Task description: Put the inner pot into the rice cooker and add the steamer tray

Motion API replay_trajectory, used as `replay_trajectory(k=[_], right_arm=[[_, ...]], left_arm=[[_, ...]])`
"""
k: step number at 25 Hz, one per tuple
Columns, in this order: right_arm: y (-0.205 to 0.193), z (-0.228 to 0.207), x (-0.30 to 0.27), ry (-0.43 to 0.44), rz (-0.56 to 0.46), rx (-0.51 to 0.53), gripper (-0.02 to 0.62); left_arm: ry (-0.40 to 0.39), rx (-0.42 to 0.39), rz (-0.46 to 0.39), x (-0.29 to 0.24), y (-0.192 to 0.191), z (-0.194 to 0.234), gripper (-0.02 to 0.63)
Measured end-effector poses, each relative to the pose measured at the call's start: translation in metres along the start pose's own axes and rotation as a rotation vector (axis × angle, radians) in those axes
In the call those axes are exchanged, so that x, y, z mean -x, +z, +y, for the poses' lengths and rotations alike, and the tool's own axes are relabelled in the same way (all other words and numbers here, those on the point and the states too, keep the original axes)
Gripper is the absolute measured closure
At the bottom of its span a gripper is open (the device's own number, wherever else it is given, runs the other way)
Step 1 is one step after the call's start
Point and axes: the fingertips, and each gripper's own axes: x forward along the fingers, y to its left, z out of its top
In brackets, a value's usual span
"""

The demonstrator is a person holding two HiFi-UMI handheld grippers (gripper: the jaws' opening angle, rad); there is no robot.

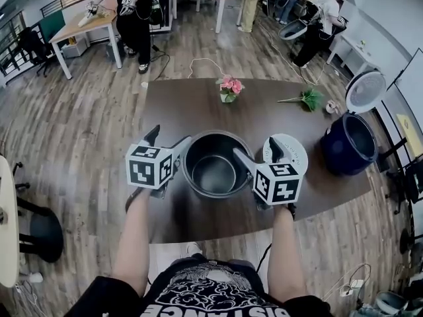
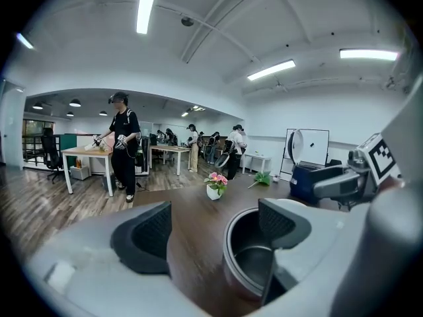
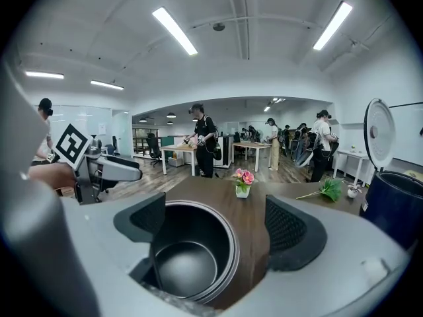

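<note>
The dark metal inner pot point(image 1: 213, 164) stands on the brown table point(image 1: 185, 111), right in front of me. My left gripper point(image 1: 172, 137) is open and straddles the pot's left rim point(image 2: 231, 256), one finger inside and one outside. At the right rim point(image 3: 234, 243) my right gripper point(image 1: 254, 149) is likewise open across the wall. A white round steamer tray point(image 1: 291, 152) lies just right of the pot, partly behind the right gripper. The blue rice cooker point(image 1: 347, 144) stands at the table's right end with its white lid point(image 1: 365, 91) raised.
A small pot of pink flowers point(image 1: 229, 88) and a green leafy sprig point(image 1: 308, 98) sit near the table's far edge. People work at desks point(image 1: 86, 25) beyond the table. The near table edge runs just below the grippers.
</note>
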Motion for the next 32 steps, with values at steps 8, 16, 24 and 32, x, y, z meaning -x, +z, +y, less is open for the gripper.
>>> replay_trajectory(k=[8, 16, 24, 32], right_arm=[[-0.006, -0.005, -0.009, 0.000, 0.009, -0.024, 0.147], [-0.017, -0.019, -0.028, 0.063, 0.034, -0.038, 0.155], [-0.039, -0.032, -0.049, 0.142, 0.100, -0.059, 0.184], [-0.067, -0.024, -0.063, 0.230, 0.188, -0.090, 0.220]], left_arm=[[0.001, -0.002, 0.042, -0.008, -0.010, 0.002, 0.189], [0.053, 0.028, 0.076, -0.017, -0.022, 0.000, 0.187], [0.084, 0.081, 0.162, -0.033, -0.048, -0.011, 0.189], [0.126, 0.199, 0.241, -0.035, -0.086, -0.015, 0.201]])
